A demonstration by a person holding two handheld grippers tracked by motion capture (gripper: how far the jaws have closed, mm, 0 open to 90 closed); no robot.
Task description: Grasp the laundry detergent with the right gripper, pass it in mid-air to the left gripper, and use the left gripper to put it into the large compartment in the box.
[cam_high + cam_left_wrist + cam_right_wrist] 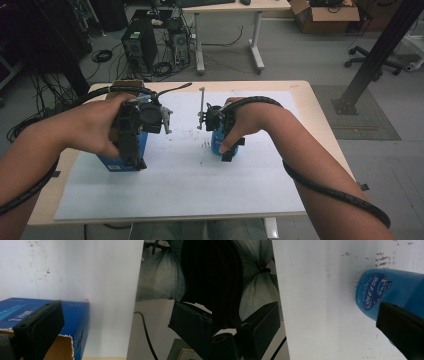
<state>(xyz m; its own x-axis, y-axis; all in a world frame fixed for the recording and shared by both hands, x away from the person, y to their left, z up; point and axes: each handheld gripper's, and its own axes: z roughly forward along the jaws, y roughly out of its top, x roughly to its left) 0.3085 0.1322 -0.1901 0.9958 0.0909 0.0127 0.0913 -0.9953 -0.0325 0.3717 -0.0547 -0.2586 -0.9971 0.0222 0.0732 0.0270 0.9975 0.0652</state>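
Both grippers hover over the white sheet (180,185) that covers the table (310,105), and nothing is picked up yet, so the work looks to be at its very start. The left gripper (112,325) has its 2 jaws spread wide; one jaw overlaps the blue box (75,312) in the left gripper view, but no pad presses on it. The box lies at the left of the sheet, under the left hand (95,125), with a torn cardboard flap showing at its open end. The right gripper (329,325) also stands with jaws apart, beside the blue bottle (397,290), which nothing grips. In the high view the bottle (218,140) seems to stand upright near the sheet's middle, its long axis vertical. Still left, by my judgement: closing on each item and lifting it.
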